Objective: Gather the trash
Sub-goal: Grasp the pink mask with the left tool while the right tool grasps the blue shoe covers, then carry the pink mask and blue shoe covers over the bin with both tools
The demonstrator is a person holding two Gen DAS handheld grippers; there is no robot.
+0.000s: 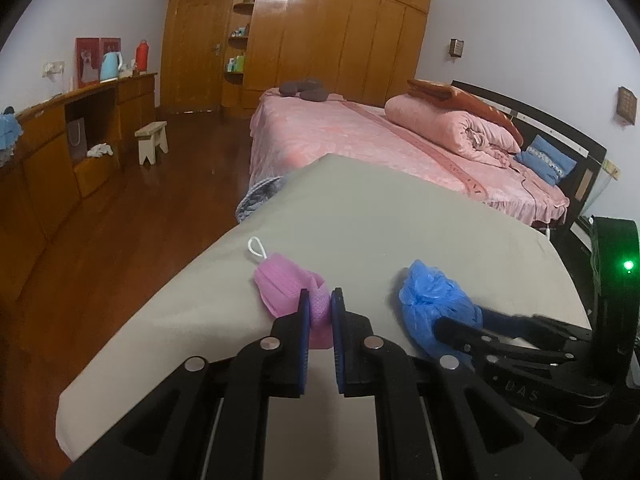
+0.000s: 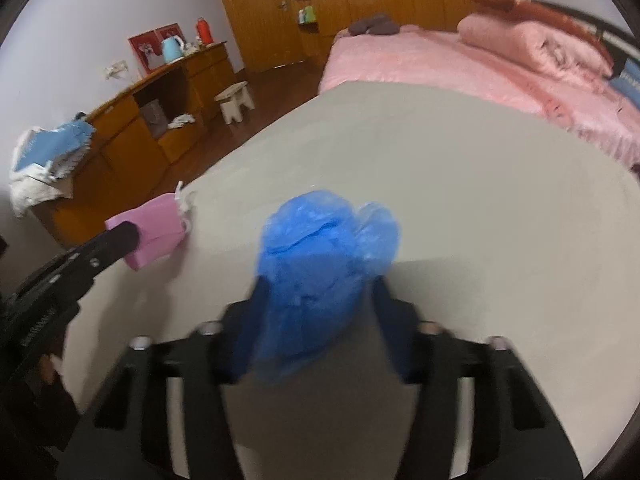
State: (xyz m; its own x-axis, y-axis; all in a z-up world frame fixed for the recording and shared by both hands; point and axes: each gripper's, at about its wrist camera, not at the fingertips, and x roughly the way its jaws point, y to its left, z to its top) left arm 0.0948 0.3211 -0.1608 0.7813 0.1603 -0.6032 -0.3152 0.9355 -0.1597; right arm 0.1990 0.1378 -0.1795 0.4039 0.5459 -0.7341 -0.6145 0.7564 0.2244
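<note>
A grey table [image 1: 360, 216] stands at the near side of the bedroom, and two bits of trash lie on it: a pink face mask [image 1: 286, 286] toward the left edge and a crumpled blue plastic bag [image 1: 430, 304] to the right of it, the two a little apart. The left gripper [image 1: 320, 312] has its jaws drawn nearly together and pinching the near end of the mask, whose pink fabric fills the narrow gap between the blue pads; the rest of the mask lies flat on the table with its white ear loop [image 1: 257, 247] stretched toward the far left. The right gripper [image 2: 316, 300] is down over the blue bag [image 2: 320, 256], one jaw on each side of it. That view is blurred, but the pads sit right against the bag's sides, so they look to be squeezing it. From the right gripper's camera the mask [image 2: 154, 230] shows at the left edge of the table with the left gripper's black finger [image 2: 116, 240] on it. Beyond the table is a bed [image 1: 340, 132] with pink covers and a rolled pink quilt [image 1: 452, 128], a wooden wardrobe [image 1: 320, 32] along the far wall, and a long low wooden cabinet [image 1: 60, 152] on the left carrying a light blue kettle [image 1: 110, 65].
</note>
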